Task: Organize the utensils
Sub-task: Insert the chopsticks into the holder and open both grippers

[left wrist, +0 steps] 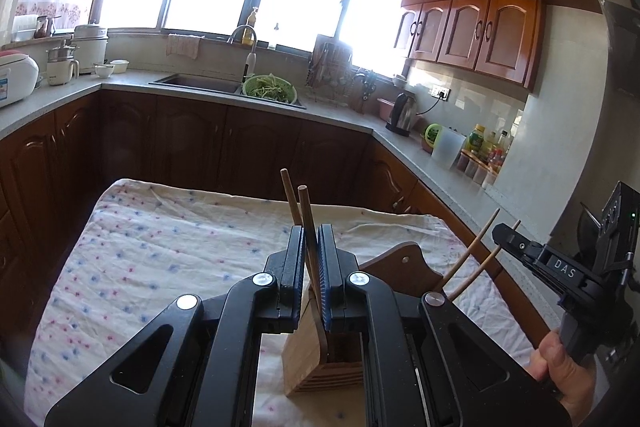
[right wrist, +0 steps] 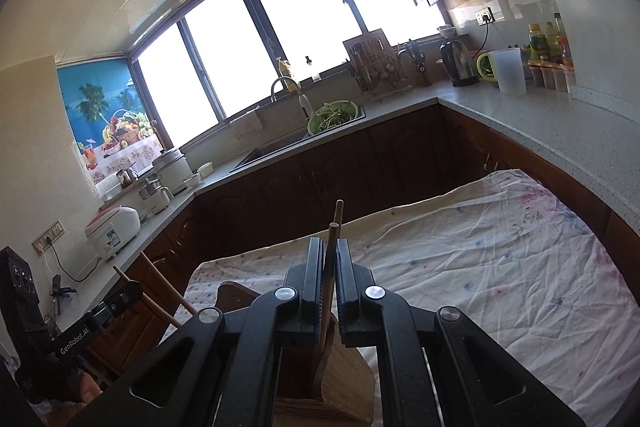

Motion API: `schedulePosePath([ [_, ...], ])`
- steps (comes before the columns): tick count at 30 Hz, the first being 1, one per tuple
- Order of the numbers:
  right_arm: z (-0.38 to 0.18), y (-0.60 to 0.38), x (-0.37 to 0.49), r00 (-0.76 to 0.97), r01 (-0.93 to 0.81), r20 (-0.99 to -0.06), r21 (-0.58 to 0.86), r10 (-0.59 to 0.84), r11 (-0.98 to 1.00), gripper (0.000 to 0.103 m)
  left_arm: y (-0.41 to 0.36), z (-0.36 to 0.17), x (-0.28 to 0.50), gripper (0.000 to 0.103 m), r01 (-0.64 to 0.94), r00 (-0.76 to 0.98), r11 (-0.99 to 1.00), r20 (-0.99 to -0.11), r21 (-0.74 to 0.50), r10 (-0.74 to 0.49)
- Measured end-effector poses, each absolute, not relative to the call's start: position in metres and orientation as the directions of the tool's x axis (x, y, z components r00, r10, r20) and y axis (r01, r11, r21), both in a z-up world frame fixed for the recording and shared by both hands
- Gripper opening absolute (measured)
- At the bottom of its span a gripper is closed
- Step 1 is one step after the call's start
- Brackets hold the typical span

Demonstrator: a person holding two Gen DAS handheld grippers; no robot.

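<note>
My left gripper [left wrist: 310, 251] is shut on a pair of wooden chopsticks [left wrist: 300, 207]; their lower ends reach down into the wooden utensil holder [left wrist: 316, 351] on the cloth-covered table [left wrist: 160, 247]. My right gripper [right wrist: 329, 259] is shut on a second pair of chopsticks [right wrist: 335, 227], also standing over the holder [right wrist: 344, 379]. In the left wrist view the right gripper [left wrist: 505, 233] shows at the right with its chopsticks [left wrist: 472, 251]. In the right wrist view the left gripper [right wrist: 130, 293] shows at the lower left with its chopsticks [right wrist: 160, 285].
A dark wooden back piece [left wrist: 404, 263] rises behind the holder. Counters [left wrist: 340, 119] wrap around the room with a sink [left wrist: 196, 83], a green colander of greens [left wrist: 270, 89], a kettle [left wrist: 402, 113], a rice cooker [left wrist: 14, 77] and bottles [left wrist: 484, 147].
</note>
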State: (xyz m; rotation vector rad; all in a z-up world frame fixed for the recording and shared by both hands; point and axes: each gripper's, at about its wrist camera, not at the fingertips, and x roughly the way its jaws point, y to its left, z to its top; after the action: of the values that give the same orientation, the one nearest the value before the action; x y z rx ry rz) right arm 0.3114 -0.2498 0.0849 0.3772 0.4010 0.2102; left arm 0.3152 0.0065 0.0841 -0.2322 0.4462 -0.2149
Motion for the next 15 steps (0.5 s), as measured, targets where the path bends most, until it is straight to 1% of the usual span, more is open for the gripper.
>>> schedulePosePath([
  [1,0.084,-0.250,0.312,0.898,-0.126,-0.343,0.398,0.275,0.909,0.011,0.007,0.084,0.316,0.006,0.154,0.878,0.951,-0.404,-0.269,-0.256],
  [2,0.084,-0.250,0.313,0.895,-0.126,-0.349,0.400,0.278,0.908,0.011,0.008,0.085,0.316,0.007,0.153,0.876,0.950,-0.408,-0.271,-0.257],
  [3,0.083,-0.250,0.313,0.892,-0.132,-0.350,0.407,0.288,0.904,0.015,0.009,0.085,0.315,0.011,0.149,0.874,0.950,-0.413,-0.274,-0.256],
  [4,0.083,-0.250,0.313,0.889,-0.135,-0.351,0.410,0.293,0.902,0.029,0.011,0.085,0.314,0.018,0.147,0.873,0.949,-0.415,-0.279,-0.257],
  [5,0.083,-0.250,0.311,0.889,-0.144,-0.346,0.411,0.300,0.900,0.040,0.013,0.086,0.313,0.022,0.148,0.872,0.947,-0.415,-0.285,-0.261],
  [6,0.084,-0.250,0.309,0.892,-0.149,-0.338,0.411,0.302,0.900,0.064,0.014,0.087,0.311,0.035,0.146,0.871,0.946,-0.415,-0.290,-0.261],
  [7,0.086,-0.251,0.305,0.896,-0.153,-0.325,0.413,0.302,0.898,0.076,0.016,0.087,0.308,0.049,0.142,0.874,0.946,-0.412,-0.292,-0.258],
  [8,0.088,-0.253,0.301,0.902,-0.156,-0.310,0.417,0.302,0.895,0.077,0.018,0.087,0.304,0.055,0.135,0.877,0.947,-0.409,-0.291,-0.251],
  [9,0.089,-0.254,0.297,0.906,-0.158,-0.299,0.421,0.301,0.893,0.078,0.020,0.088,0.300,0.064,0.126,0.880,0.950,-0.410,-0.287,-0.241],
  [10,0.091,-0.256,0.294,0.907,-0.158,-0.295,0.425,0.301,0.891,0.084,0.022,0.087,0.296,0.072,0.118,0.880,0.952,-0.413,-0.283,-0.233],
  [11,0.092,-0.258,0.291,0.907,-0.158,-0.291,0.431,0.302,0.889,0.089,0.024,0.087,0.292,0.076,0.106,0.880,0.955,-0.421,-0.278,-0.220],
  [12,0.093,-0.260,0.288,0.909,-0.157,-0.286,0.437,0.303,0.885,0.094,0.026,0.085,0.289,0.084,0.087,0.879,0.959,-0.433,-0.269,-0.201],
  [13,0.094,-0.262,0.284,0.911,-0.157,-0.280,0.443,0.302,0.883,0.098,0.030,0.084,0.286,0.088,0.068,0.877,0.963,-0.444,-0.262,-0.183],
  [15,0.096,-0.266,0.274,0.912,-0.160,-0.272,0.452,0.306,0.878,0.101,0.038,0.080,0.279,0.090,0.042,0.870,0.964,-0.465,-0.264,-0.165],
])
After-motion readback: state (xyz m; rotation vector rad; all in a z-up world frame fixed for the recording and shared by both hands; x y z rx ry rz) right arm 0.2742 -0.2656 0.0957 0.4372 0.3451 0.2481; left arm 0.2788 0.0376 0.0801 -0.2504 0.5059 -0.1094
